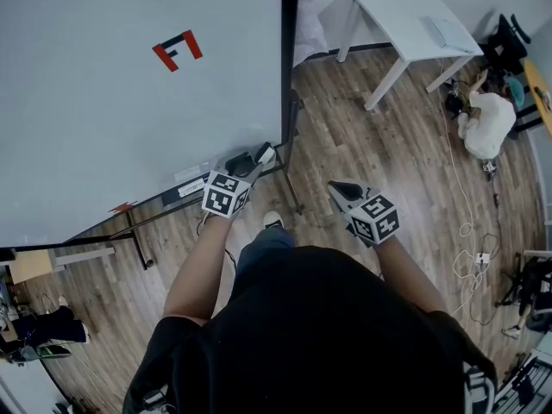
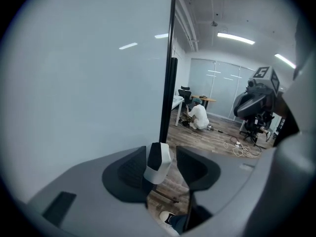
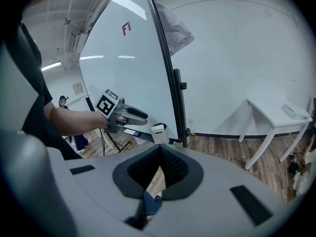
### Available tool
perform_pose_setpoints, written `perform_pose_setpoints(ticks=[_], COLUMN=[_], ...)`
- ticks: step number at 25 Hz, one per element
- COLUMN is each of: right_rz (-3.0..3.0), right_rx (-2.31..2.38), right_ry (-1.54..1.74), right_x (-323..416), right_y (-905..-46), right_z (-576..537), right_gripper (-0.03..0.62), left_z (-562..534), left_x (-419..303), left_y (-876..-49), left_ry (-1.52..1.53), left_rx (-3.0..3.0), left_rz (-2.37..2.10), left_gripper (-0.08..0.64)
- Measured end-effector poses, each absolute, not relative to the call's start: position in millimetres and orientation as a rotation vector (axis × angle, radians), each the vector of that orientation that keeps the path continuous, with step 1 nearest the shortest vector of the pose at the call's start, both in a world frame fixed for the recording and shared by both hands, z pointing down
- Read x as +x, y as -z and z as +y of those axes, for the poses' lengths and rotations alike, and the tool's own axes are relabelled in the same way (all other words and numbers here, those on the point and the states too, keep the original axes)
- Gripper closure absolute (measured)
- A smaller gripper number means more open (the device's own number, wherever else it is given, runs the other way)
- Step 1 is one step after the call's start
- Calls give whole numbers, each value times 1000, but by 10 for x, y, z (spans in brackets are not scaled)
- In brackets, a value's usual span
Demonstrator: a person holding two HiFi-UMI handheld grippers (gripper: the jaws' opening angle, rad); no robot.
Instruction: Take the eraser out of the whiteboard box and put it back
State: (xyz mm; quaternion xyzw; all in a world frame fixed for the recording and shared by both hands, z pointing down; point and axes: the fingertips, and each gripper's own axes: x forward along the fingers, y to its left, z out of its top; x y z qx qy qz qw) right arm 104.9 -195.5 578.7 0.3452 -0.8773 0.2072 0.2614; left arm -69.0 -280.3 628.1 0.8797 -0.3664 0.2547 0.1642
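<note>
While I hold both tools low in front of me, my left hand-held gripper reaches to the lower right corner of the whiteboard, just beside its black frame edge. Its jaws stand slightly apart, released rather than clamped. The eraser, white with a dark strip, sits tilted between them. It leans against the left pad, and a thin sliver of wooden floor shows between it and the right pad. I cannot tell from any view whether the eraser rests on something below it, and I cannot make out the box. My right hand-held gripper hangs over the floor to the right, well apart from the board. It is clenched, its pads meeting with nothing between them. A red mark sits high on the board. At the far right stands a white desk, and near it a person in a white top crouches on the floor, with cables trailing nearer to me.
</note>
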Motion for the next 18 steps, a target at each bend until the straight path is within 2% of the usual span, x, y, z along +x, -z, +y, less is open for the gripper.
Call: perform_pose_setpoints(ticks=[18], right_rz=[-2445], right_rx=[924], right_ry=[-452], right_x=[1057], right_y=[-5379], right_z=[-1700], right_gripper=[597], left_z=[-2084], left_x=[-915], left_y=[-6007], left_ry=[-701], left_rx=[2500], left_rz=[-1175], left_gripper=[360])
